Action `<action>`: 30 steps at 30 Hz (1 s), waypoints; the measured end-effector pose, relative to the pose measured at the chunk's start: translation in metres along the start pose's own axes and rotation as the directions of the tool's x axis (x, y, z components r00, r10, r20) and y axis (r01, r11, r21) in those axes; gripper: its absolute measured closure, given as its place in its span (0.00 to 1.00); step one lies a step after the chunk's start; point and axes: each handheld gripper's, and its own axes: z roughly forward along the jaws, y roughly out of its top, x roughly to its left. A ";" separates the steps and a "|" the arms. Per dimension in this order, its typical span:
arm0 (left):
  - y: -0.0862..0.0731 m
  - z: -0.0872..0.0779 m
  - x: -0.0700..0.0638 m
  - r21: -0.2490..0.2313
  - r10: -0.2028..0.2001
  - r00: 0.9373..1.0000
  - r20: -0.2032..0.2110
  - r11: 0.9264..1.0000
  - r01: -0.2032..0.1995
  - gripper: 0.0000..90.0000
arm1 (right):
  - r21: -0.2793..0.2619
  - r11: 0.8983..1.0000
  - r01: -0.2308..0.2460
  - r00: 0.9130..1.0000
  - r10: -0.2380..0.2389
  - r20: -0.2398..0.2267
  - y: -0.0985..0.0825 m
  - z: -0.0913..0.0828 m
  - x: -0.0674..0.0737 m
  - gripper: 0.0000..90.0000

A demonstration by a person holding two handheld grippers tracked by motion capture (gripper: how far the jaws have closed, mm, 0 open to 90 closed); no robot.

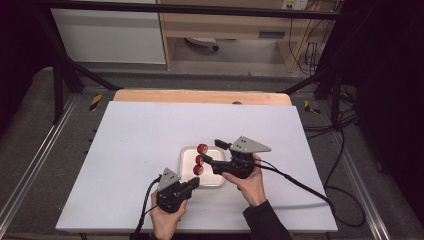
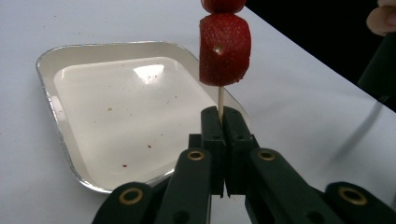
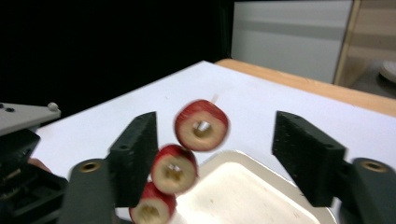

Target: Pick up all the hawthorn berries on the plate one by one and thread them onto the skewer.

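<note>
Both grippers, left [image 1: 192, 183] and right [image 1: 216, 151], are black with grey triangular plates, brass-ringed pivots and trailing black cables; a dark sleeve [image 1: 265, 220] covers the right forearm.

Glossy metal tray [image 2: 56, 116] — thin wooden skewer [image 2: 220, 100] — matt white table [image 1: 140, 150].

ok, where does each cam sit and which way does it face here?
High view: above the person's side, looking forward and down at the table; forearms and both grippers show.
Left gripper view: rides the left gripper, shut on the skewer, facing the tray.
Right gripper view: rides the right gripper, jaws open around the red slices.
Shared: skewer, tray.
</note>
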 end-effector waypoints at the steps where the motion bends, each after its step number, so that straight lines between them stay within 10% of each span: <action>1: 0.000 0.000 0.001 0.000 0.006 1.000 -0.005 1.000 -0.006 0.99 | 0.015 1.000 -0.005 1.000 0.005 0.005 0.000 -0.002 -0.002 0.28; 17: 0.002 -0.009 0.012 0.015 0.085 0.996 -0.032 0.996 -0.084 0.99 | 0.240 0.970 -0.024 0.998 0.009 0.064 -0.026 -0.020 -0.034 0.05; 30: 0.009 -0.013 0.021 0.060 0.112 0.993 -0.025 0.992 -0.110 0.98 | 0.308 0.950 -0.052 0.993 0.018 0.113 -0.064 -0.050 -0.057 0.01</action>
